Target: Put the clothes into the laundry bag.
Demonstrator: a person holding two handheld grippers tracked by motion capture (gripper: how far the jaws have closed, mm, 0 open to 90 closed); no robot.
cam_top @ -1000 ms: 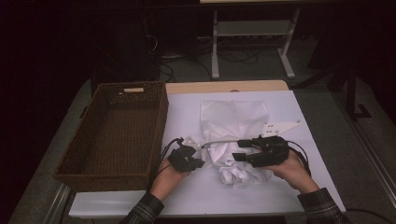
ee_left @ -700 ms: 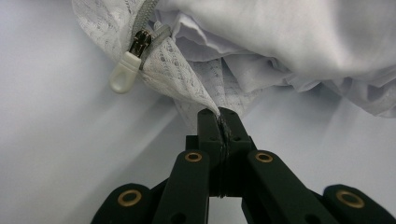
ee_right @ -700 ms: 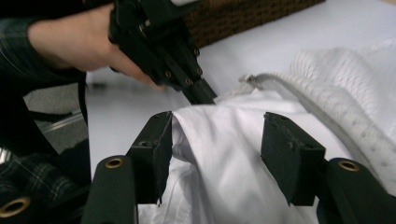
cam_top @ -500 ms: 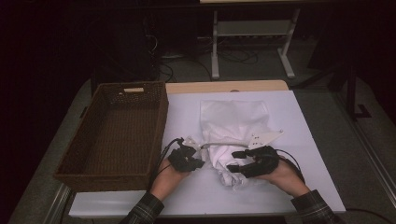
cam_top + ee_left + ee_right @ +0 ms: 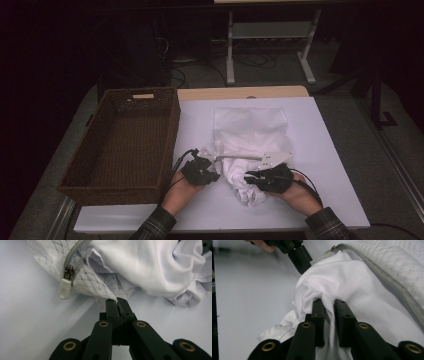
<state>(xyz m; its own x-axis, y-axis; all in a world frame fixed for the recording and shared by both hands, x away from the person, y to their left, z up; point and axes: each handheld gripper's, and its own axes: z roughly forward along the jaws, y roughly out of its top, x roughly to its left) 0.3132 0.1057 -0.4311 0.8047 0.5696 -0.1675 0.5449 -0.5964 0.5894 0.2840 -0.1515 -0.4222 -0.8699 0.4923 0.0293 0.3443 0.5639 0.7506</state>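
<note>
Pinching lace rim of white mesh zip bag (image 5: 82, 277): left gripper (image 5: 117, 305) clamped | right gripper (image 5: 329, 308) jaws just closing, now gripping fold of soft white cotton garment (image 5: 352, 287), half out on white table (image 5: 330, 150) | limp, light, slippery; gather thick folds.

- The right claw (image 5: 329, 315) has just been closing, and a fold of the white garment (image 5: 352, 287) sits pinched between its two black jaws.
- Above and to the right of the garment lies a white mesh bag (image 5: 402, 262) with a grey zipper (image 5: 387, 285) along its edge.
- At the garment's upper left, the left claw (image 5: 305, 267) touches the bag's edge.
- Left of the garment, the table (image 5: 249, 297) is pale.
</note>
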